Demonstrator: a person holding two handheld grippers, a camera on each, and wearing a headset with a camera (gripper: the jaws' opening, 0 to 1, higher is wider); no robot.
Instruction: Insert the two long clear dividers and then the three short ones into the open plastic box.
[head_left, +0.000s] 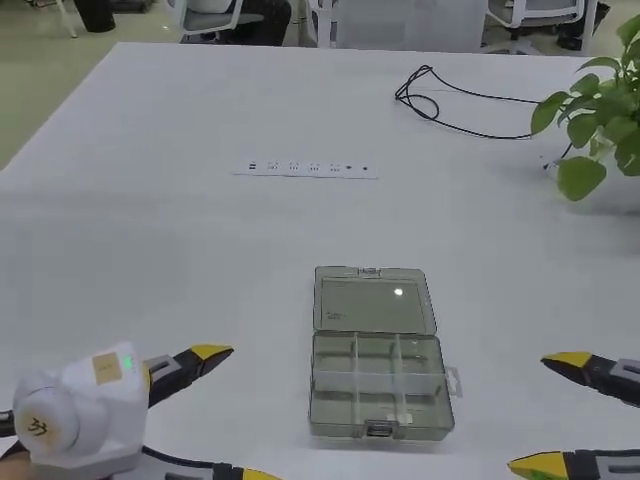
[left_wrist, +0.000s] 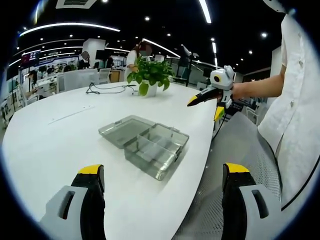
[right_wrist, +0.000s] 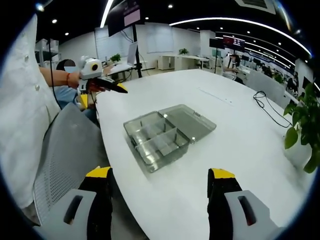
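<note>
– White workbench (head_left: 150, 250) runs under all our views, with office chairs (head_left: 520, 20) beyond its far edge. Where is the work in the head view?
– The box (head_left: 378, 400) lies near the front edge, its lid (head_left: 372, 300) folded flat on the far side. Clear dividers (head_left: 378, 374) stand in the base and split it into compartments; we cannot count them reliably. The left gripper (head_left: 235, 412) hangs to the left of the box and the right gripper (head_left: 545, 412) to the right. Both are well apart from it, jaws spread, nothing between them.
– Left gripper view?
– The left gripper (left_wrist: 164, 170) points at the box (left_wrist: 150, 142) across the bare workbench; its jaws stand wide and empty. The right gripper (left_wrist: 205, 107) hangs in the air near the workbench edge, likewise spread and carrying nothing.
– Right gripper view?
– The mirror case: right gripper (right_wrist: 160, 173) jaws parted and bare, box (right_wrist: 167, 132) ahead, left gripper (right_wrist: 102, 95) in the air beyond it.
– What does the step require?
– We judge insertion largely done, so we verify seating. Procedure:
1. Brace one box wall with one gripper so the base cannot slide.
2. Bring the other down with its jaws nearly closed and press each divider top lightly, near its ends.
3. Confirm that every end sits in its wall slot and no top edge rides above the rim.
Caution: the clear plastic looks thin and likely to flex; we press straight down, never sideways.
</note>
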